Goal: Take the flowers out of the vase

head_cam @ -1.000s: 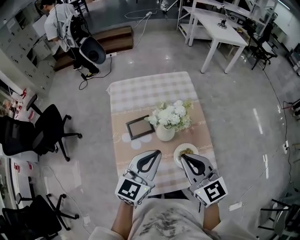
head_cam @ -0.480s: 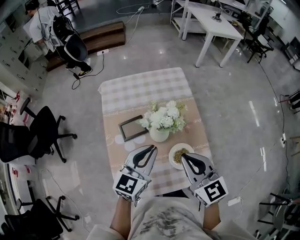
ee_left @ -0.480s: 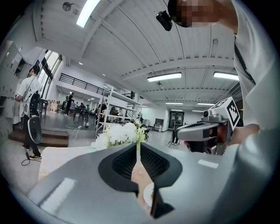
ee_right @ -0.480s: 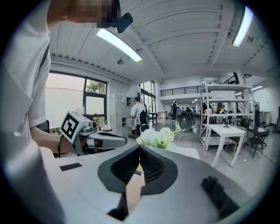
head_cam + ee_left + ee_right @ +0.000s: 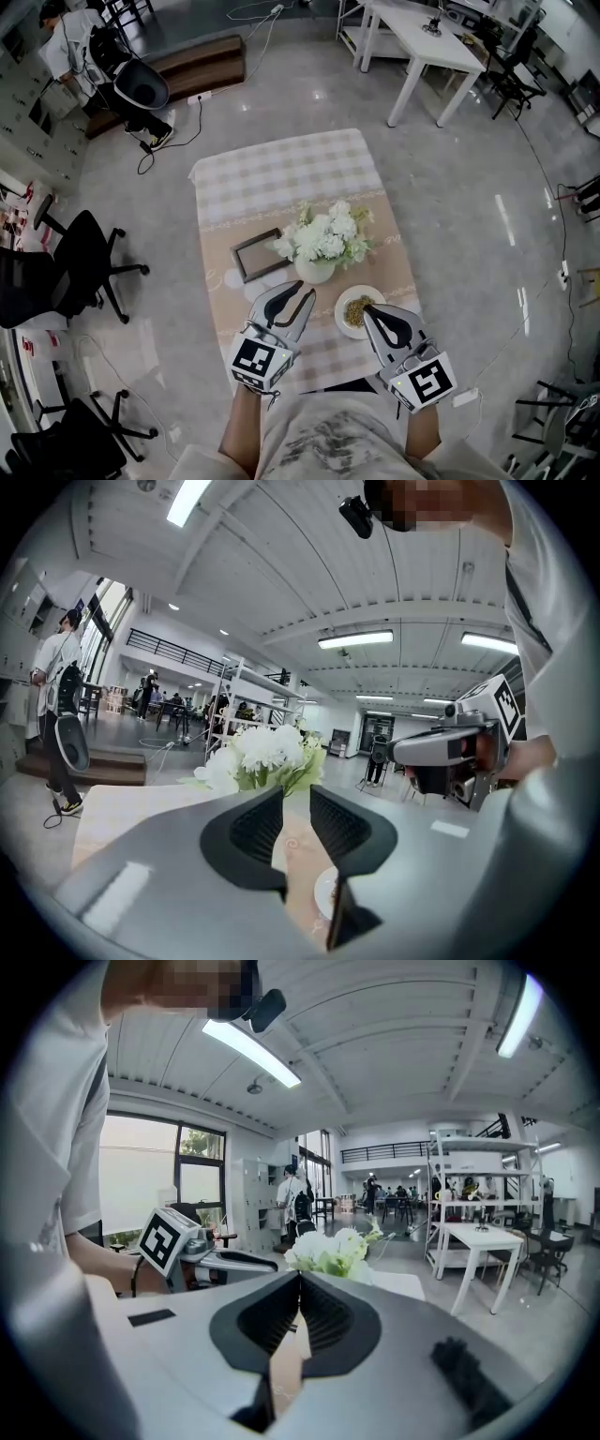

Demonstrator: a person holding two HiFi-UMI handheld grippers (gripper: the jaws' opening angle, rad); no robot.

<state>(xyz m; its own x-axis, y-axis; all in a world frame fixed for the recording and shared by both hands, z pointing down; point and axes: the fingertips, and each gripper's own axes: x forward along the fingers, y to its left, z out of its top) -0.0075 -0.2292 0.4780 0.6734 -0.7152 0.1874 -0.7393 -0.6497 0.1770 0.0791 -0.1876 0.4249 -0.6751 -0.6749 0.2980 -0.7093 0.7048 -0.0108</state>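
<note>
A bunch of white flowers [image 5: 321,236] with green leaves stands in a white vase [image 5: 314,272] at the middle of the table [image 5: 281,164]. My left gripper [image 5: 303,292] is just in front of the vase, a little to its left. Its jaws are opening: a narrow gap shows, with nothing in it. In the left gripper view the flowers [image 5: 267,754] rise just beyond that gripper [image 5: 296,797]. My right gripper [image 5: 369,308] is shut and empty, hovering over a small plate [image 5: 351,313]. The right gripper view shows the flowers [image 5: 330,1249] past the closed tips of the right gripper [image 5: 300,1276].
A dark picture frame [image 5: 258,255] lies left of the vase on the beige runner. The plate holds greenish bits. Black office chairs [image 5: 84,267] stand left of the table, a white desk [image 5: 422,47] far behind, and a person [image 5: 66,28] at the far left.
Both grippers have moved forward toward the vase, the left one more and lower. The left jaws, closed before, now stand slightly apart.
</note>
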